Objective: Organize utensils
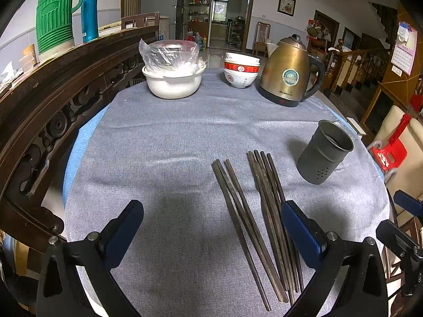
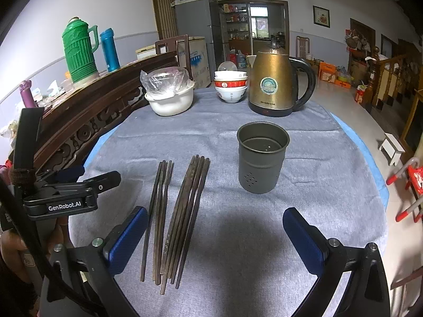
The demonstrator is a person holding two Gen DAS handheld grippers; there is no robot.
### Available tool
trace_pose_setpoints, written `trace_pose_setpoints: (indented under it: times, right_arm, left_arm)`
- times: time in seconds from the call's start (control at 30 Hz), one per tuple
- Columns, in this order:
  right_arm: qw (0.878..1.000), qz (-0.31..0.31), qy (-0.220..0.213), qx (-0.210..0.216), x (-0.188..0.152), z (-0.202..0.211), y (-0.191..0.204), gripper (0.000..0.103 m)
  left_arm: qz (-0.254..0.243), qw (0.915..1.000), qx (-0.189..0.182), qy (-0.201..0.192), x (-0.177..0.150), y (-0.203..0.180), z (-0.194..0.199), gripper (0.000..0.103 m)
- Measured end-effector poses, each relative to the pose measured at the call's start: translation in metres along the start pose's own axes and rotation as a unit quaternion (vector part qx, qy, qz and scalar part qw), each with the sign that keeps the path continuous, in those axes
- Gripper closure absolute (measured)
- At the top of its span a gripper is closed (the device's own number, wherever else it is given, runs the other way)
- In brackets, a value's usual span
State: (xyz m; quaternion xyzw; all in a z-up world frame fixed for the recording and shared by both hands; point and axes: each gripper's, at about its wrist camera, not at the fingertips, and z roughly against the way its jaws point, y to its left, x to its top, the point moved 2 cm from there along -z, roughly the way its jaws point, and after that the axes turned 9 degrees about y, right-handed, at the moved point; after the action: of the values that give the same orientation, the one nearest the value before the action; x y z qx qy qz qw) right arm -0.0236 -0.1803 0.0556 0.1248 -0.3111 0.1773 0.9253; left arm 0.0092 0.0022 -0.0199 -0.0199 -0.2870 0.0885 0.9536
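Note:
Several dark chopsticks (image 1: 253,219) lie in two loose bundles on the grey cloth, also in the right wrist view (image 2: 177,216). A grey metal utensil cup (image 1: 323,152) stands upright and empty to their right, also seen in the right wrist view (image 2: 260,155). My left gripper (image 1: 211,220) is open and empty above the cloth, its right finger over the chopsticks' near ends. My right gripper (image 2: 215,228) is open and empty, the chopsticks by its left finger and the cup ahead. The left gripper shows at the left of the right wrist view (image 2: 79,182).
At the table's far edge stand a white pot with a plastic-wrapped bowl (image 1: 173,75), stacked red-and-white bowls (image 1: 240,71) and a brass electric kettle (image 1: 288,74). A carved wooden bench back (image 1: 60,100) runs along the left. A red stool (image 1: 388,153) is off the right edge.

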Motion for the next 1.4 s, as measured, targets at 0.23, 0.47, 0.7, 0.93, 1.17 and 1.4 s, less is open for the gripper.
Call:
trace_pose_setpoints:
  times: [0.23, 0.47, 0.7, 0.93, 1.17, 1.4]
  right_arm:
    - [1.000, 0.002, 0.000, -0.002, 0.001, 0.000, 0.002, 0.000]
    - [1.000, 0.002, 0.001, -0.002, 0.002, -0.001, 0.003, 0.000]
    - [1.000, 0.002, 0.002, -0.001, 0.002, -0.001, 0.003, 0.000]
    - [1.000, 0.002, 0.002, -0.001, 0.001, -0.002, 0.003, 0.000]
    - [1.000, 0.001, 0.001, -0.001, 0.001, -0.002, 0.002, 0.000]
    - [1.000, -0.008, 0.027, 0.012, -0.003, -0.013, -0.005, 0.000]
  left_arm:
    - [0.000, 1.0000, 0.000, 0.000, 0.000, 0.001, 0.000, 0.000]
    - [-0.001, 1.0000, 0.000, 0.001, -0.001, 0.001, 0.000, 0.000]
    - [-0.003, 1.0000, 0.001, 0.002, -0.001, 0.000, 0.000, 0.000]
    - [-0.004, 1.0000, 0.001, 0.003, -0.001, 0.000, 0.000, 0.000]
    - [-0.004, 1.0000, 0.001, 0.004, -0.002, 0.000, 0.000, 0.000]
    - [0.021, 0.9991, 0.000, 0.037, -0.008, 0.016, -0.013, 0.000]
